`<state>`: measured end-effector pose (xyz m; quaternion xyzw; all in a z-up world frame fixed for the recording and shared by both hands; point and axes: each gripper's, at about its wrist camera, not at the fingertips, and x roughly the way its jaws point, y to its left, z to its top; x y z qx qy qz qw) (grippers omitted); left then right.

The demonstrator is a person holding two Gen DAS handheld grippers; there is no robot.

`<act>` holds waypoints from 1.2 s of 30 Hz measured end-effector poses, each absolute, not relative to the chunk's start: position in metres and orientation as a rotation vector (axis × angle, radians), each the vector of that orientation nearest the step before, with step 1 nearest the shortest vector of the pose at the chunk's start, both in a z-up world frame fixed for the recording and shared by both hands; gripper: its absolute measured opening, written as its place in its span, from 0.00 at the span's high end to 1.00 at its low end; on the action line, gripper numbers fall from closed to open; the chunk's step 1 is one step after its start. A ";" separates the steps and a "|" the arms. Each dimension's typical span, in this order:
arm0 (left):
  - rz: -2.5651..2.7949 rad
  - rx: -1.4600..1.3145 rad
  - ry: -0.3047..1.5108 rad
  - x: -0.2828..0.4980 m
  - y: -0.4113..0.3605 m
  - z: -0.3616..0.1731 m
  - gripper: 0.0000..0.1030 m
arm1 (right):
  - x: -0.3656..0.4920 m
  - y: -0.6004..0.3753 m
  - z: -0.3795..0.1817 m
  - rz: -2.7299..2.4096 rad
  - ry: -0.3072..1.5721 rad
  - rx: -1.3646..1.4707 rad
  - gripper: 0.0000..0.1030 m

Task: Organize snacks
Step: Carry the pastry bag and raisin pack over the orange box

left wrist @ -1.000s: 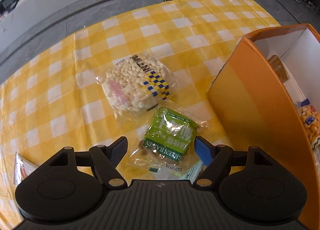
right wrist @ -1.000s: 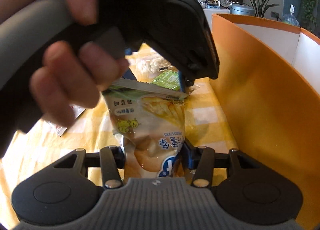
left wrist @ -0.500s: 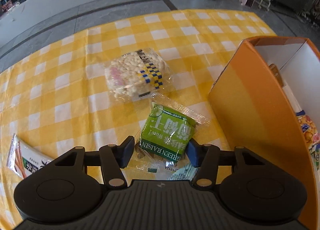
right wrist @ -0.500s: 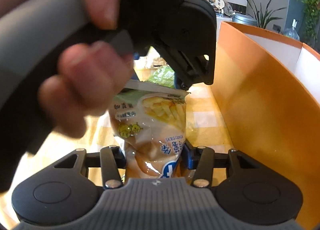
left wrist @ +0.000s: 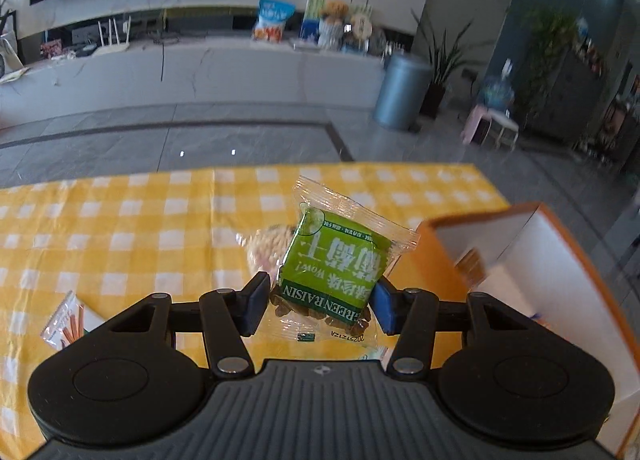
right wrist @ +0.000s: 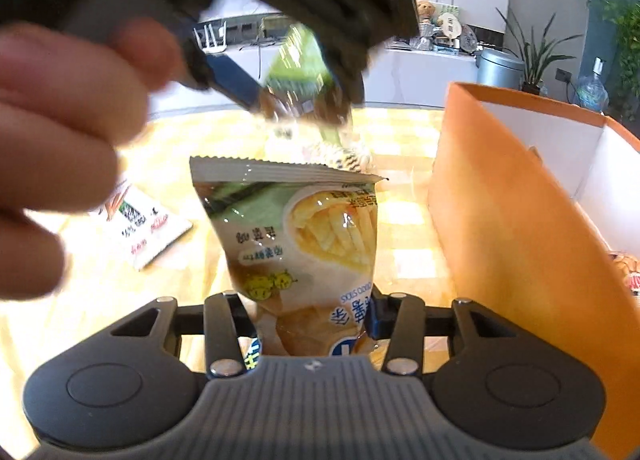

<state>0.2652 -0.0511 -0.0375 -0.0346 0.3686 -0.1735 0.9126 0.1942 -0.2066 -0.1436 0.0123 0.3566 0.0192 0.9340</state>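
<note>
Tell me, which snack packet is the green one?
The green raisin packet, lifted off the table between the left gripper's jaws. The potato stick packet in the right gripper is pale yellow.

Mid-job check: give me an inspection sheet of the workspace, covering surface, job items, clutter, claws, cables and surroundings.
Surface: yellow checked tablecloth.
Job's things: green raisin packet lifted off the cloth; potato stick bag upright; puffed snack bag and carrot-print packet lying on the cloth; orange box open, snacks inside.
Clutter: nothing seen.
Claws: left claw shut on the raisin packet; right claw closing on the potato stick bag.
Cables: nothing seen.
Surroundings: grey bin, plants, counter.
</note>
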 end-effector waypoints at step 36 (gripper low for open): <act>-0.601 -0.372 0.699 0.228 -0.097 -0.035 0.41 | 0.260 -0.424 -0.091 -0.187 0.914 -0.041 0.58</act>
